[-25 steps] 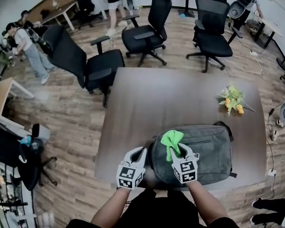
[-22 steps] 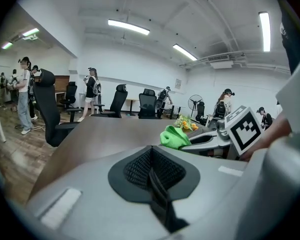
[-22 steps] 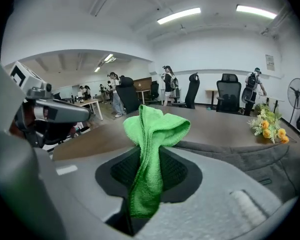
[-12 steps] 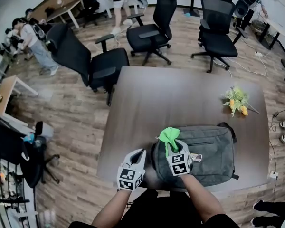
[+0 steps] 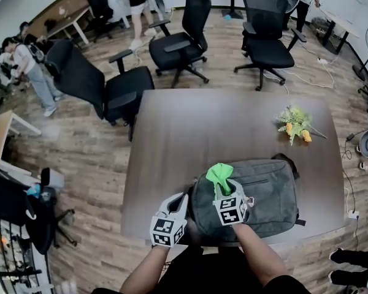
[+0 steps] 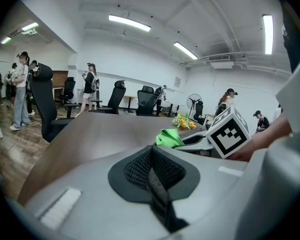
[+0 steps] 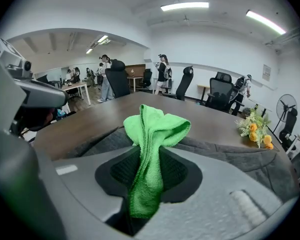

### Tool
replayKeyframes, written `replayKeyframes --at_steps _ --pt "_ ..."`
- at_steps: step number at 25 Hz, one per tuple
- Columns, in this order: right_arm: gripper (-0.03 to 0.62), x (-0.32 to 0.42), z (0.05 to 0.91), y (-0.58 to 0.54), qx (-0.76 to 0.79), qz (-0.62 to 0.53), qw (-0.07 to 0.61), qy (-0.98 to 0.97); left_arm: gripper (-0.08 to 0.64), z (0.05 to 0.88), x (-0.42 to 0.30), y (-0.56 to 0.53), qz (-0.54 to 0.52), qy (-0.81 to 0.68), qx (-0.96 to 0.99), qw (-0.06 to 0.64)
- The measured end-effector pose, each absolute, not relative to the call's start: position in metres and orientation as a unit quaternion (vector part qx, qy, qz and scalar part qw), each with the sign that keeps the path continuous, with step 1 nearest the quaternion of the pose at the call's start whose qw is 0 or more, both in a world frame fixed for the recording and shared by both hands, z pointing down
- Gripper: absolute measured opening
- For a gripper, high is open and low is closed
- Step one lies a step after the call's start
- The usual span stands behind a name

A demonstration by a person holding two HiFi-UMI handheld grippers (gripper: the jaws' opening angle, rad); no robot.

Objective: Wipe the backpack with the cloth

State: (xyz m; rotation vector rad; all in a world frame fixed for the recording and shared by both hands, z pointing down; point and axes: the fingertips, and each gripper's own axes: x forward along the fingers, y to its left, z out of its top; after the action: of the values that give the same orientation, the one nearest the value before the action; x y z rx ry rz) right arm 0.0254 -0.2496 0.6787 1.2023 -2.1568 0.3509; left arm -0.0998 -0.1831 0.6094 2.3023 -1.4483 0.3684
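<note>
A grey backpack (image 5: 264, 195) lies flat on the near right part of the brown table (image 5: 190, 127). My right gripper (image 5: 229, 187) is over the backpack's left part, shut on a bright green cloth (image 5: 220, 174) that bunches out past the fingertips. In the right gripper view the cloth (image 7: 151, 149) hangs pinched between the jaws above the backpack (image 7: 235, 151). My left gripper (image 5: 182, 199) sits just left of the backpack at the table's near edge, shut on nothing. The left gripper view shows its jaws pressed together, with the cloth (image 6: 169, 138) beyond them.
A small bunch of yellow flowers (image 5: 296, 125) lies on the table's far right. Black office chairs (image 5: 126, 87) stand on the wood floor beyond the table's left and far sides. Several people stand in the room at the back left.
My right gripper with the cloth has shifted slightly left over the backpack. The left gripper has stayed beside the backpack.
</note>
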Motion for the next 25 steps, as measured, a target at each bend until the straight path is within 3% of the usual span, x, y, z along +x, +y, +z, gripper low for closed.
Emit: replayKeyframes --at_steps 25 --pt "0.109 0.153 0.680 -0.272 0.525 0.085 0.431 -0.729 0.015 0.614 -0.054 -0.187 0.143 -0.461 0.856 0.186"
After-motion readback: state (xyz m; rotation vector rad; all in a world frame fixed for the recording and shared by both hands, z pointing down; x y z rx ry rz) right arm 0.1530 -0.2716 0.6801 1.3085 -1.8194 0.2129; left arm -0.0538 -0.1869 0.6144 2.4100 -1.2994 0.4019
